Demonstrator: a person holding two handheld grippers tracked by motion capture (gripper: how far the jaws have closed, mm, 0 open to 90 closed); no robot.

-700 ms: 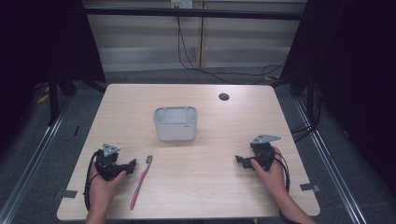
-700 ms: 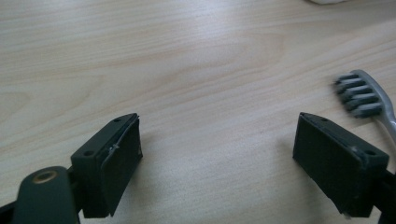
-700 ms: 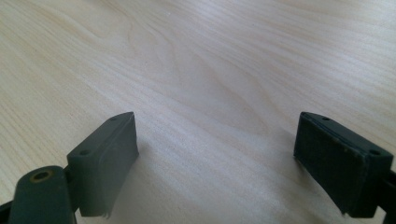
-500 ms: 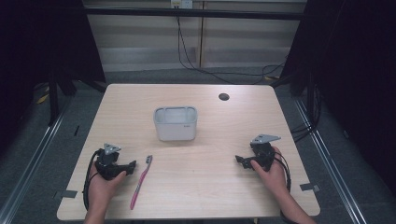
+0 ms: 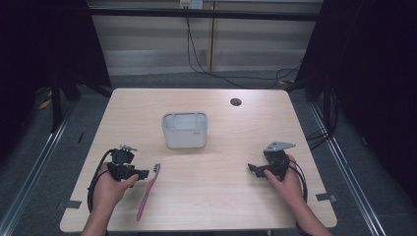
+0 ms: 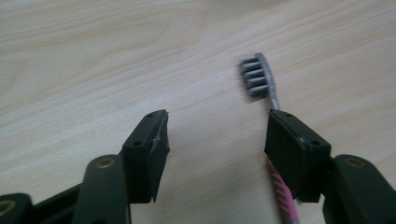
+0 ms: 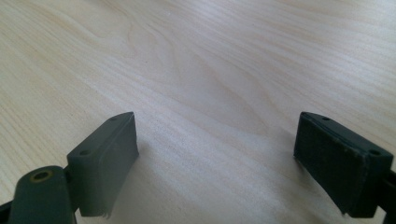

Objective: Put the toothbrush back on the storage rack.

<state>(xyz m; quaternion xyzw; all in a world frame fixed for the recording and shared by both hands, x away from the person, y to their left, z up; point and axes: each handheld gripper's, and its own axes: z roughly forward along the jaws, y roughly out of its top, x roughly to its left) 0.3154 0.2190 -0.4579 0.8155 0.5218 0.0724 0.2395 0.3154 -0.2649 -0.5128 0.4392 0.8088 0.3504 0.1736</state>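
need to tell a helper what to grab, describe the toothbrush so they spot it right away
On the pale wooden table, look at the near left part, in front of the white tub. The toothbrush lies flat there beside the left tool: long, thin, pink handle, grey bristles at the far end.

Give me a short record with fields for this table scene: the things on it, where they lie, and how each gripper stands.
surface: light wooden table
toothbrush: pink-handled toothbrush with grey bristles, flat on the table, front left, head pointing away from the person
container: white rectangular plastic tub, upright near the middle, apart from the toothbrush
left gripper: jaws open, low over the table, one jaw beside the toothbrush neck, nothing gripped
right gripper: jaws open over bare wood, nothing between them
table hole: small dark round hole, far right
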